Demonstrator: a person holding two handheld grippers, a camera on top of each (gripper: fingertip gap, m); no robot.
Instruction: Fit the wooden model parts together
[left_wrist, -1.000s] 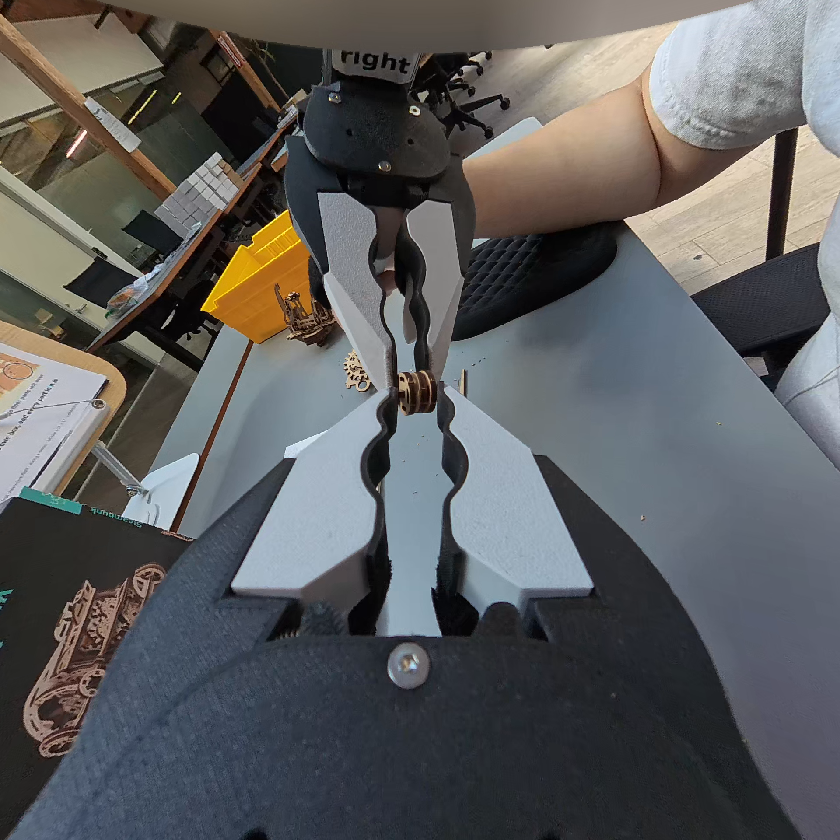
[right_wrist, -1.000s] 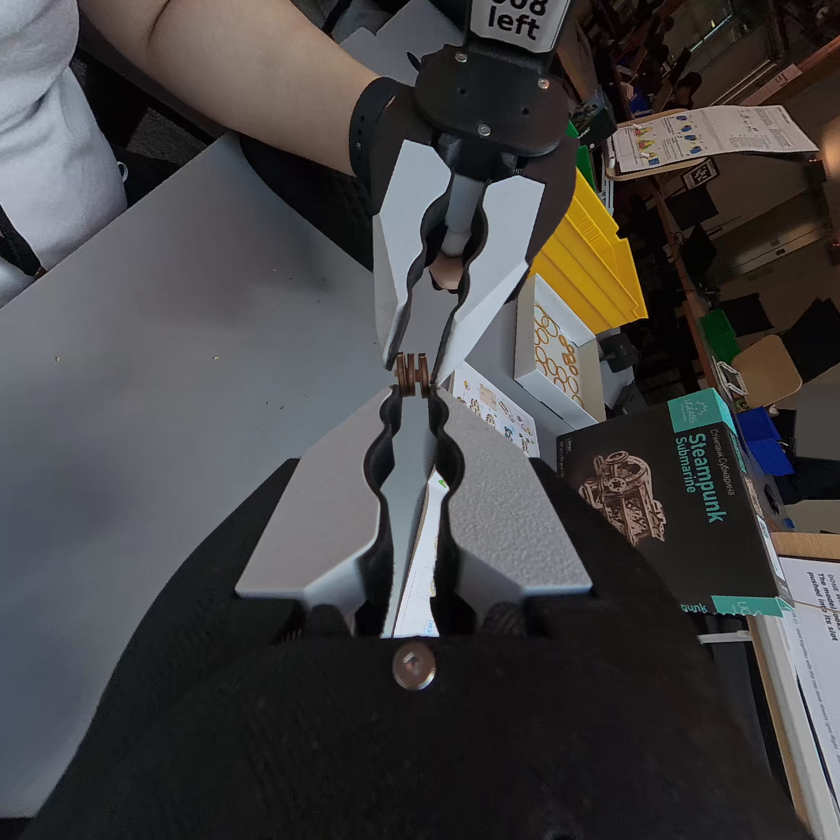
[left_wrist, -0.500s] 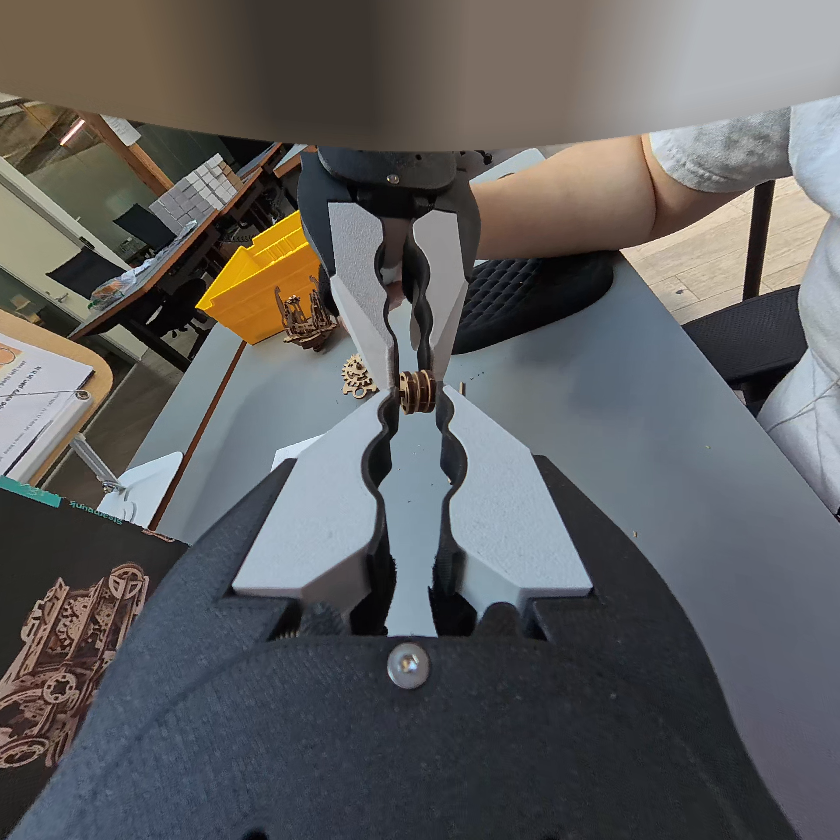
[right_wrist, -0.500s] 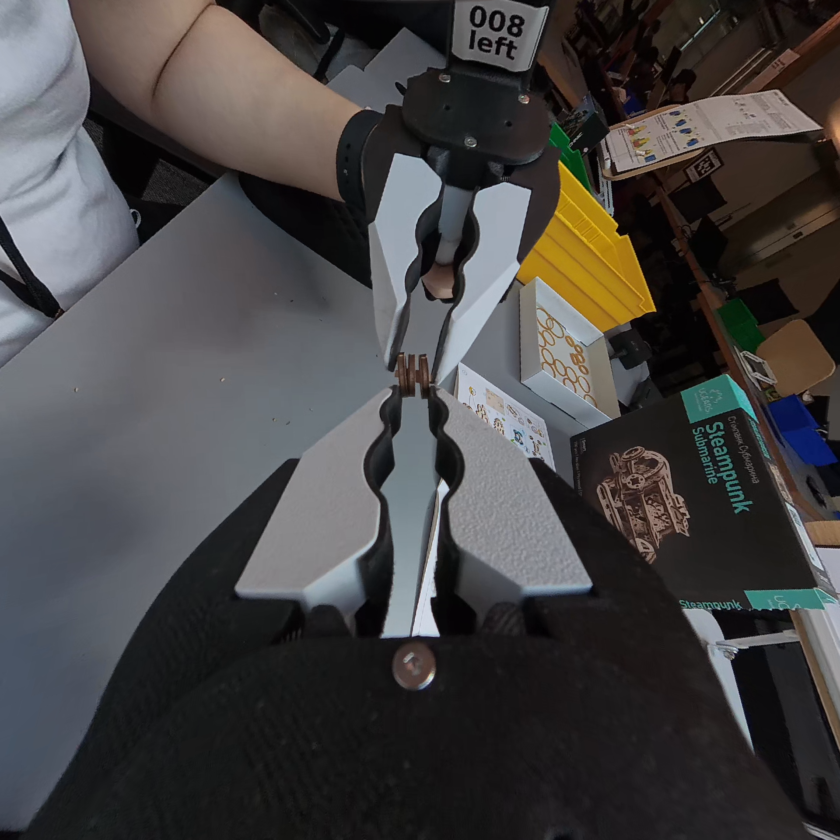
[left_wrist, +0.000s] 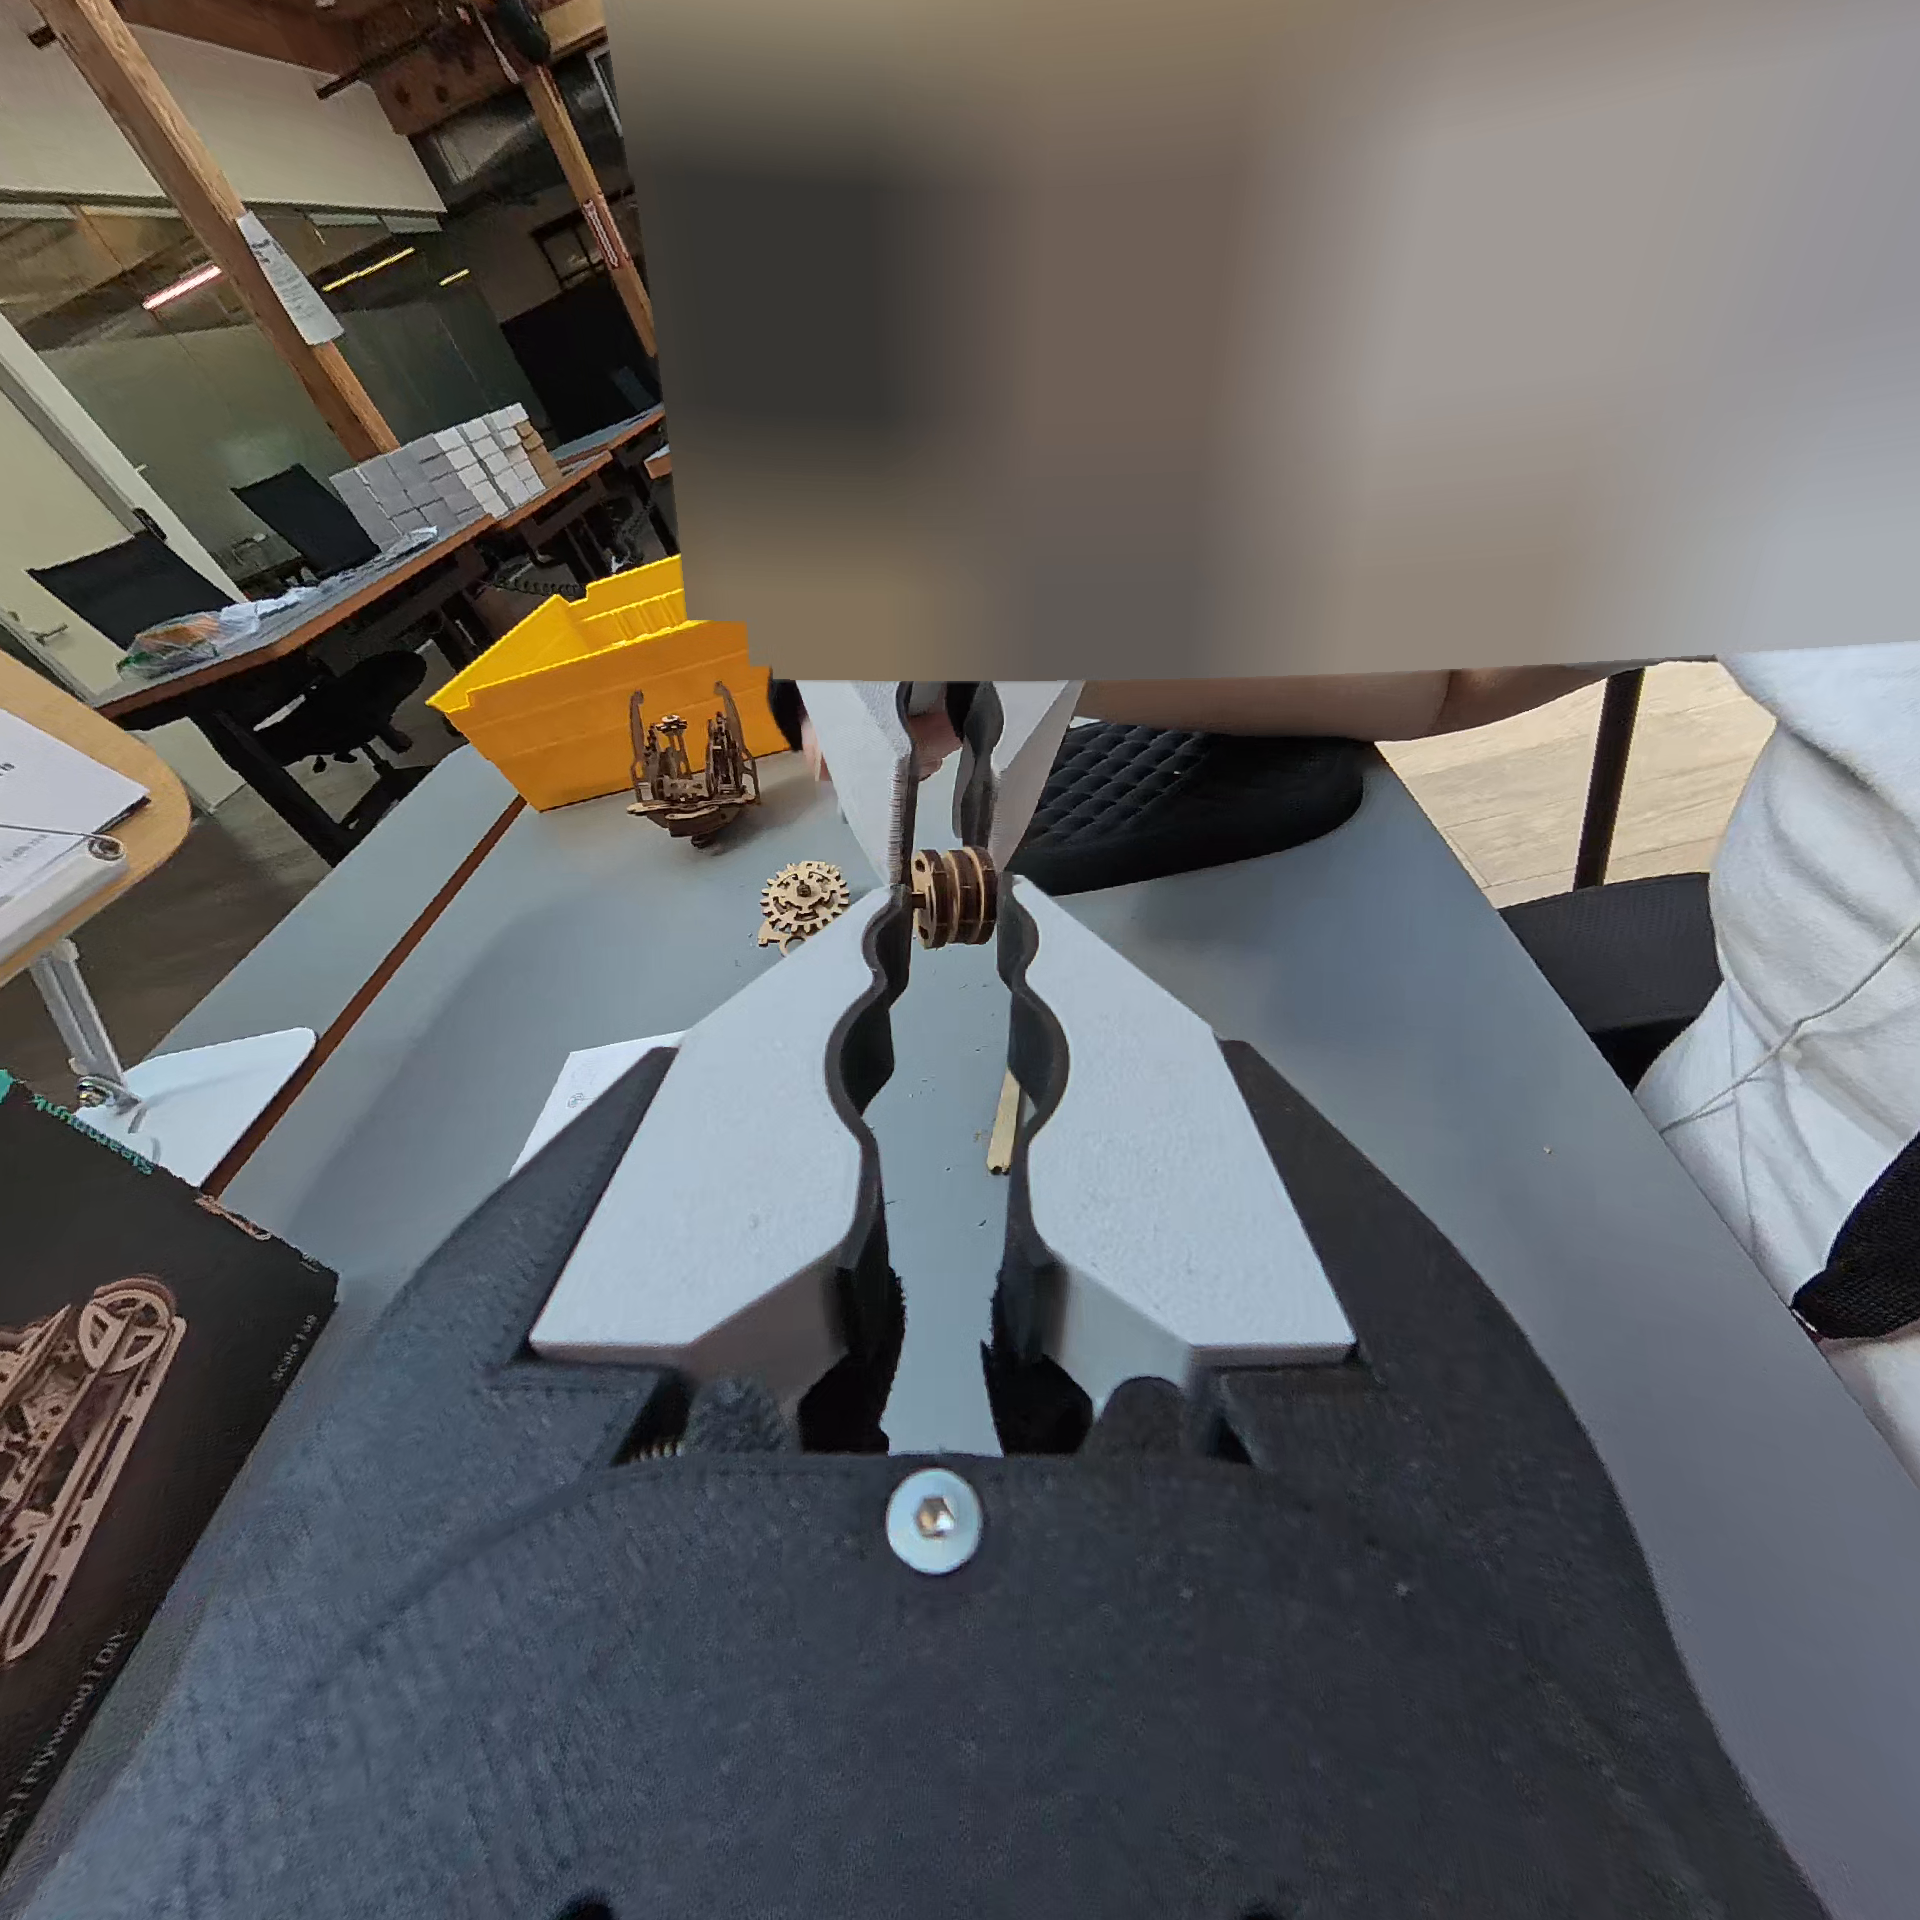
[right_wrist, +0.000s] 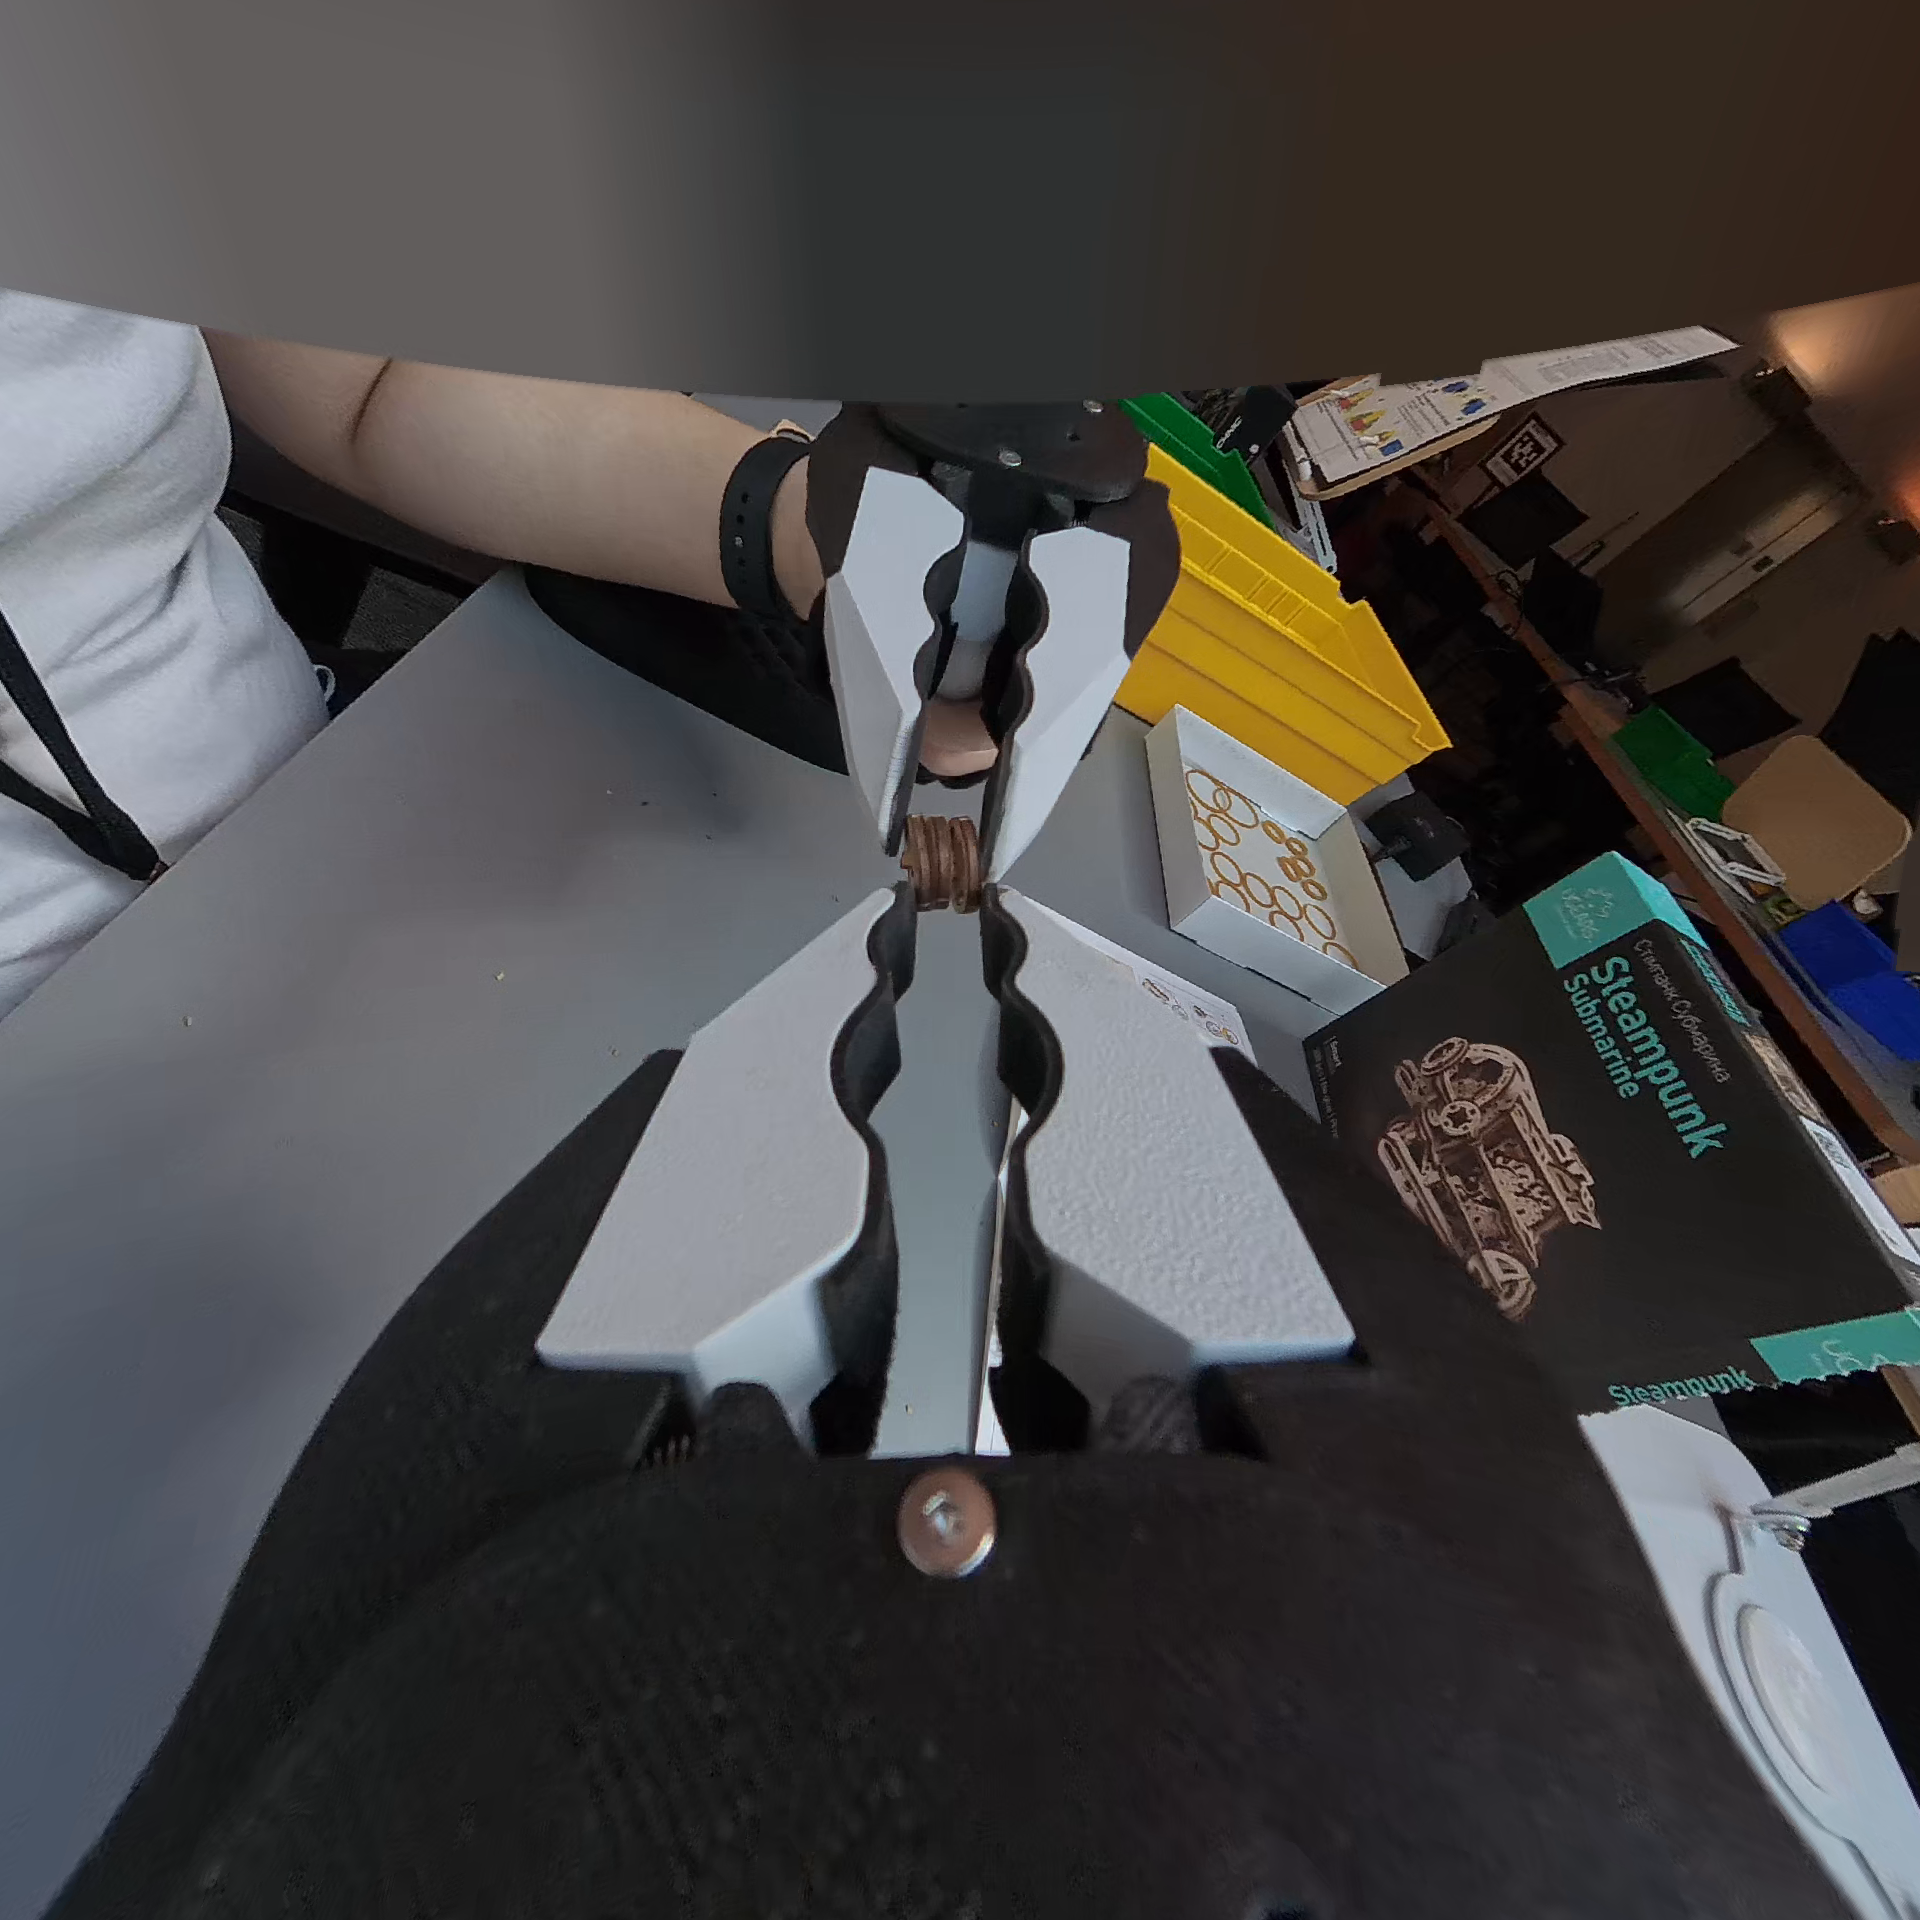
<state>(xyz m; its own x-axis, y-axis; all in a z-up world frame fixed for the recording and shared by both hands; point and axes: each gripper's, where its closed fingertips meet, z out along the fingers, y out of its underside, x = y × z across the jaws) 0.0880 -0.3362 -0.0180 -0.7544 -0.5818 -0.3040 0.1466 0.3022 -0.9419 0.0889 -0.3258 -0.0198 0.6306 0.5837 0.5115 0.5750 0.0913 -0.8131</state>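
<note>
A small wooden stack of discs (left_wrist: 954, 896) is held in the air above the grey table (left_wrist: 1299, 1039), between two grippers that meet tip to tip. My left gripper (left_wrist: 952, 902) is shut on its near side. My right gripper (left_wrist: 943, 860) comes in from the far side and is shut on the same stack. In the right wrist view the stack (right_wrist: 941, 862) sits between my right gripper (right_wrist: 943, 900) and the left gripper (right_wrist: 939, 837). A wooden gear (left_wrist: 802, 902) and a partly built wooden model (left_wrist: 691, 764) rest on the table beyond.
A thin wooden stick (left_wrist: 1006, 1127) lies under my left fingers. Yellow bins (left_wrist: 592, 717) stand at the far table edge. A black model box (right_wrist: 1558, 1122), a white tray of wooden rings (right_wrist: 1257, 862) and a printed sheet (right_wrist: 1174, 997) lie to one side. A black cushion (left_wrist: 1174, 800) supports the person's arm. Left and right tips are no more than a few centimetres apart. Both grippers' tips are roughly 15 cm from the thin wooden stick (left_wrist: 1006, 1127).
Both grippers stay clamped on the disc stack. Both views have tilted upward, so the opposite gripper's body is now largely behind the blurred patch.
</note>
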